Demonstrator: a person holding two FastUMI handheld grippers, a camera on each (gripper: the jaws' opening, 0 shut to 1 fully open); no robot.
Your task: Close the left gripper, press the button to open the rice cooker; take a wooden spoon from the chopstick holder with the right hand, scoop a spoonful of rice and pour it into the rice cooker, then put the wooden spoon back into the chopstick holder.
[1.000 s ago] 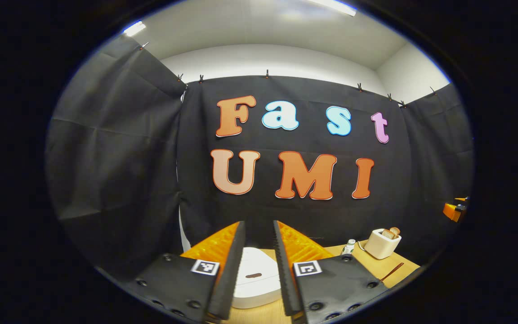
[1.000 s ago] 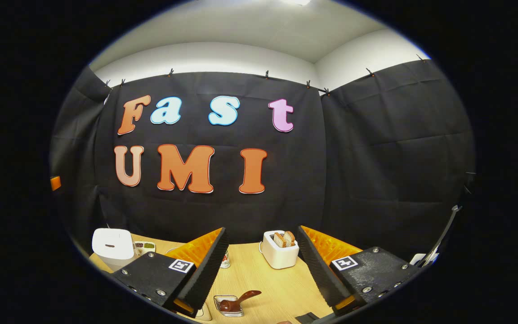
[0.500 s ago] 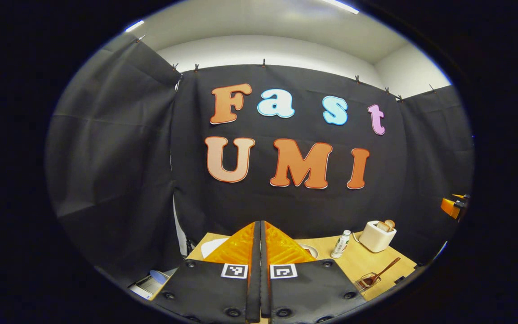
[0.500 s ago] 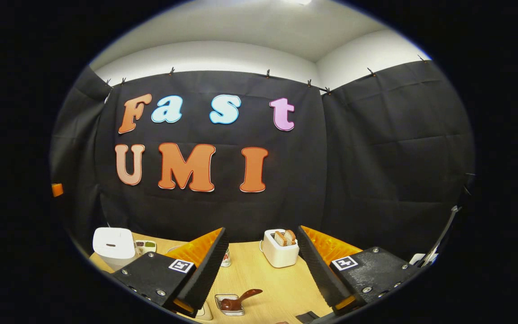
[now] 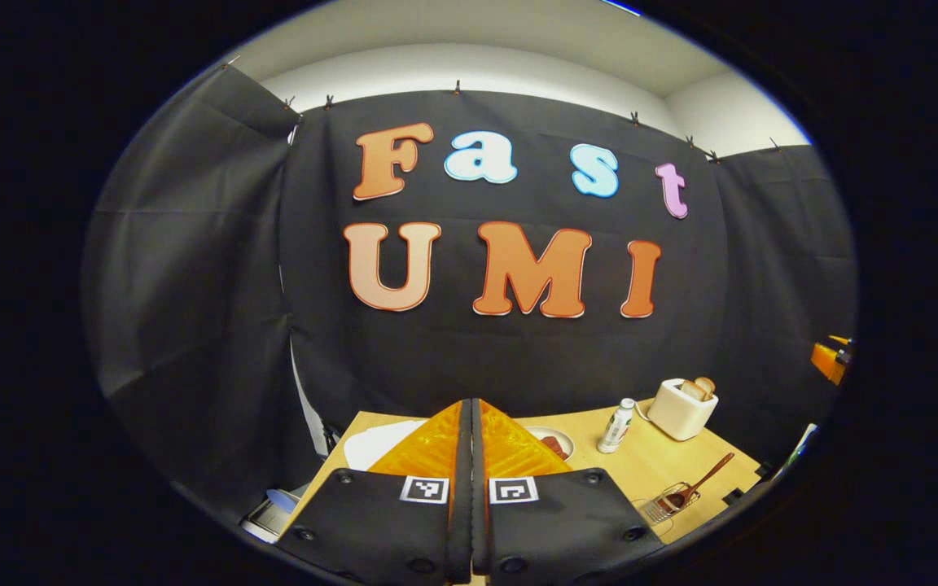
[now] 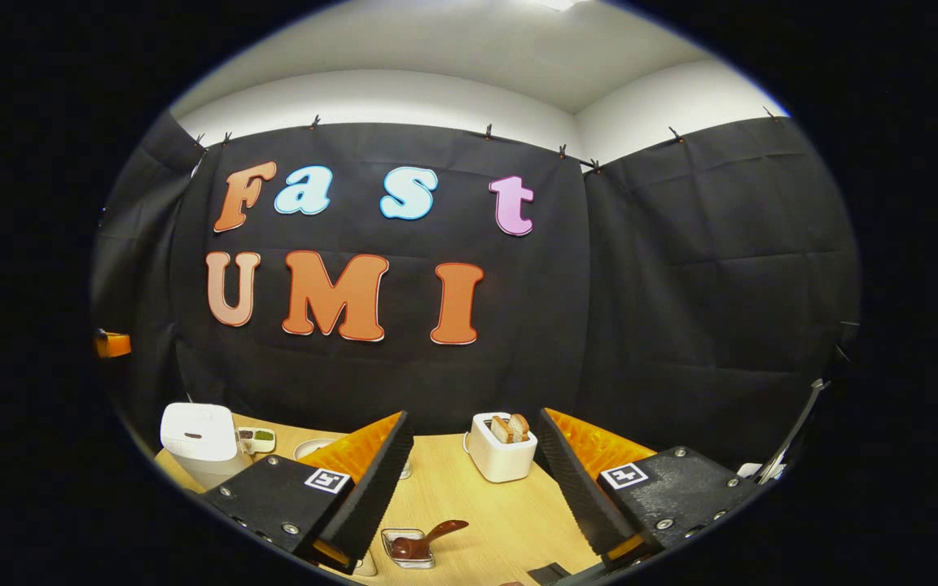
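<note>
In the left gripper view, the left tool (image 5: pixel 470 439) is clenched, its two fingers pressed flat together with nothing between them. It is raised above the pale wooden tabletop (image 5: pixel 648 468). A white slab-shaped corner (image 5: pixel 375 443) shows just left of the fingers; whether it belongs to the rice cooker cannot be told. Right of the fingers lies a small round dish (image 5: pixel 554 443) with something reddish in it, then a small white bottle with a green label (image 5: pixel 615 425) standing upright, and beyond that a cream-white boxy toaster (image 5: pixel 682 408) with bread slices in its slots. Nearer than the toaster, a brown wooden spoon (image 5: pixel 701 484) leans in a wire chopstick holder (image 5: pixel 664 506), its handle pointing up and to the right.

In the right gripper view, the right tool (image 6: pixel 473 480) is released, its fingers spread wide with nothing between them. The toaster (image 6: pixel 500 448) stands on the tabletop (image 6: pixel 510 521) between the finger tips, farther back. Well left of the toaster stands the white, smooth, rounded-box rice cooker (image 6: pixel 199 443), lid down, with a small dark slot-like button on its top. Just right of the cooker sits a small divided tray (image 6: pixel 257 439) with green and dark contents. Nearer than the toaster, the wooden spoon (image 6: pixel 432 537), with a dark glossy bowl, lies in its holder (image 6: pixel 405 547), handle tilted up to the right.
</note>
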